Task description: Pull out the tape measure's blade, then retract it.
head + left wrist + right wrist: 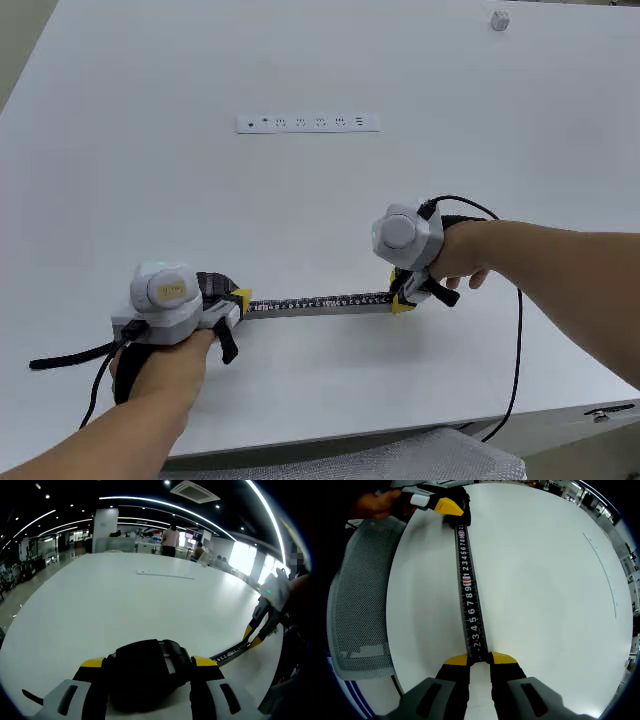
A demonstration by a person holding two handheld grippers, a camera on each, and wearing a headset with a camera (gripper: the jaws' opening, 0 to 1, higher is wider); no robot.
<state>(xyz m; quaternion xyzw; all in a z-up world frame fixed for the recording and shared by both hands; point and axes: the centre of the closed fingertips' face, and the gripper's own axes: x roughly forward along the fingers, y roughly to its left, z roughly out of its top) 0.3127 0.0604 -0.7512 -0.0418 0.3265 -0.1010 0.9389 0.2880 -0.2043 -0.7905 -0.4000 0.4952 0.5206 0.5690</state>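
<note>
Nearest the camera, at the near left of the white table (300, 200), the person's left hand (165, 372) holds the left gripper (232, 312), whose jaws are pressed in on the two flanks of the tape measure's black case (214, 288); the left gripper view looks straight over that case (147, 672), seated between the yellow-tipped jaws and resting on the table top; from it the blade (320, 302) runs to the right, flat and close over the surface, to the right gripper (404, 298), which pinches the blade's free end between nearly closed jaws; the right gripper view looks back along the numbered blade (470, 595) toward the case at the far end; a power strip (308, 123) lies well beyond, toward the far side of the table; the pull-out looks partly or fully done, with retraction yet to come; the case seems hard, compact and fairly weighty for its size, so a hold across its broad sides suits it; the blade is likely thin sprung steel, stiff along its curve yet ready to kink if twisted, and apt to whip back if released, so its end hook is the place to hold while it is fed home slowly
</note>
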